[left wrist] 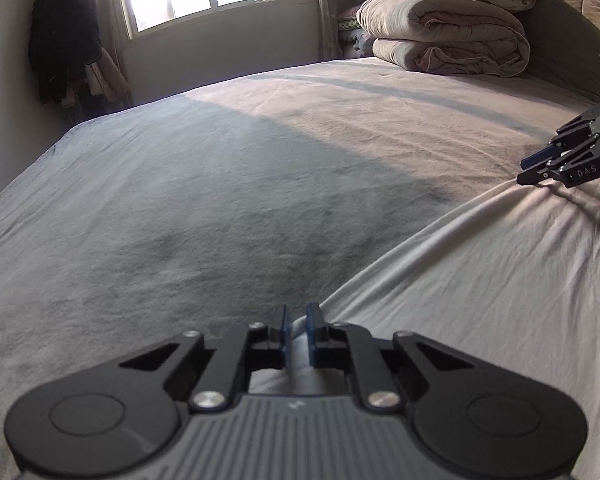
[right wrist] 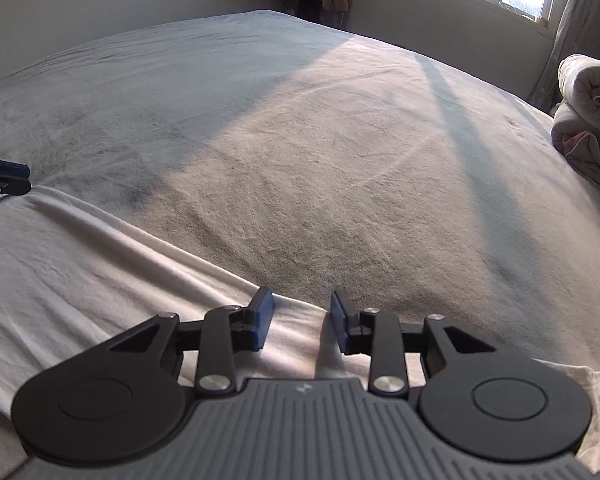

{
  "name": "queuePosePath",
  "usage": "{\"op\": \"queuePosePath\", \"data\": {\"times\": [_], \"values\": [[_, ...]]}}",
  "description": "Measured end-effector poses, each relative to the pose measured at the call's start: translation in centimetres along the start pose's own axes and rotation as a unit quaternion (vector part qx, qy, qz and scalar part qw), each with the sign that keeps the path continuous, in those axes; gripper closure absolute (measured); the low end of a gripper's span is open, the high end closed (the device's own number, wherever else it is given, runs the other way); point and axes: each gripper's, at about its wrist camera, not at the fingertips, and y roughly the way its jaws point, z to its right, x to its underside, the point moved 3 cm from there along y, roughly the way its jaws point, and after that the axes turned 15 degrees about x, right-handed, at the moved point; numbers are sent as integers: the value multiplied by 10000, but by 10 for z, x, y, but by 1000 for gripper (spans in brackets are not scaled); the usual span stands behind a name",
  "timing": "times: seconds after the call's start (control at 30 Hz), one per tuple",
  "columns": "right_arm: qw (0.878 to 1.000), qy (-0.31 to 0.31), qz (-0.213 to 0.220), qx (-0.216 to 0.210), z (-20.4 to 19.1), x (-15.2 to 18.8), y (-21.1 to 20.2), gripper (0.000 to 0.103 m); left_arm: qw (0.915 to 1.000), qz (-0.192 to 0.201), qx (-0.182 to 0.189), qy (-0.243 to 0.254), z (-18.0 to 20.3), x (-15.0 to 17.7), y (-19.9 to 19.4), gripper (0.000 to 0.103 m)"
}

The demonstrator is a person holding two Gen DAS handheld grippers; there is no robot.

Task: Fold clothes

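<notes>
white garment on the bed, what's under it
The grey bedspread lies beneath the white garment; the covered part is hidden, so anything else underneath cannot be seen.

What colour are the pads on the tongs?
Blue pads on black linkages, clearest in the right wrist view.

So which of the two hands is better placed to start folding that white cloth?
Left, probably. The left gripper is already pinched on the white garment's edge, so it can lift at once. The right gripper sits open over the same edge and must close first.
</notes>
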Motion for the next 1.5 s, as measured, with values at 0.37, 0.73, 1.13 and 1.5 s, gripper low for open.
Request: {"op": "queuePosePath", "data": {"times": [0.37,0.73,1.13,1.5], "values": [[9953,16,455,850,-13,6,2,100,9977,103,-671,14,0,2,0,103],[9920,663,259,1038,13,10,-26,68,9988,311,-284,-265,29,-5,-28,78],[9946,832,-144,-611,-80,-22,-46,77,9779,370,2025,-375,112,35,-41,96],[9905,1365,-99,-104,-88,-70,7,80,9730,505,2186,-534,110,40,-41,95]]}}
